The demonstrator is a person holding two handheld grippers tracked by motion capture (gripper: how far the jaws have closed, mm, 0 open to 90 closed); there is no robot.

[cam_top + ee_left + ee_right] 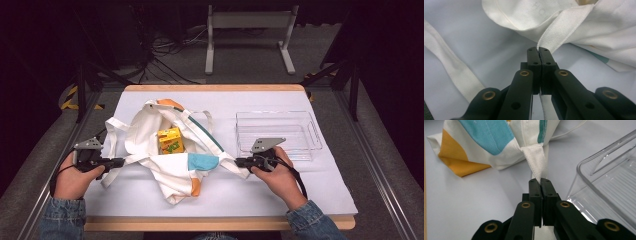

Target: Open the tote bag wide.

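Note:
A white cloth tote bag [165, 160] with teal and orange patches lies open in the middle of the table. Inside its mouth stands a yellow carton [170, 140]. My left gripper [121, 161] is at the bag's left side, shut on one white strap [554, 35]. My right gripper [238, 162] is at the bag's right side, shut on the other white strap [536, 165]. Both straps run taut from the jaws to the bag [489, 142].
A clear plastic tray [278, 133] sits just behind my right gripper, its wall [604, 175] close on the right in the right gripper view. A loose strap [451, 70] lies on the white table cover [280, 190]. A grey metal stand [250, 30] is beyond the table.

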